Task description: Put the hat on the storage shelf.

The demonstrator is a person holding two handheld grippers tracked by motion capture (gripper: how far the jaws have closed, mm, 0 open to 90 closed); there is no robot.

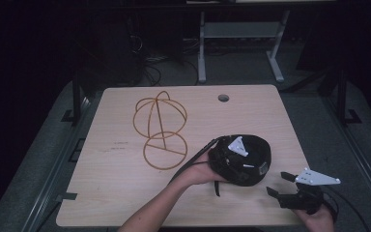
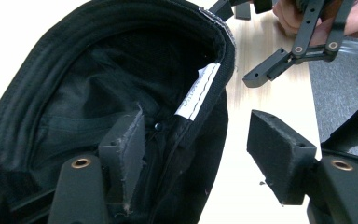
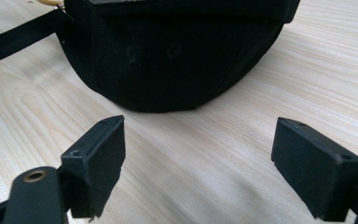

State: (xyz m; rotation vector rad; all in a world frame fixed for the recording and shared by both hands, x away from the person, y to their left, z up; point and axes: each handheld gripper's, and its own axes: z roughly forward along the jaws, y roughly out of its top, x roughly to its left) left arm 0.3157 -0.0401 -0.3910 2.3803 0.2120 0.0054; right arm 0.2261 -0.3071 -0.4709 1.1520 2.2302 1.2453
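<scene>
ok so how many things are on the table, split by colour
black: 1, the cap, lying open side up near the left tongs
tan/orange: 1, the wire hat frame
total: 2

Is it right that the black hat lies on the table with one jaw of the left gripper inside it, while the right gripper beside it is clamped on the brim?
Not quite: the right gripper holds nothing. In the right gripper view its jaws stand wide apart over bare table, short of the black hat. The left gripper does have one jaw inside the hat.
</scene>
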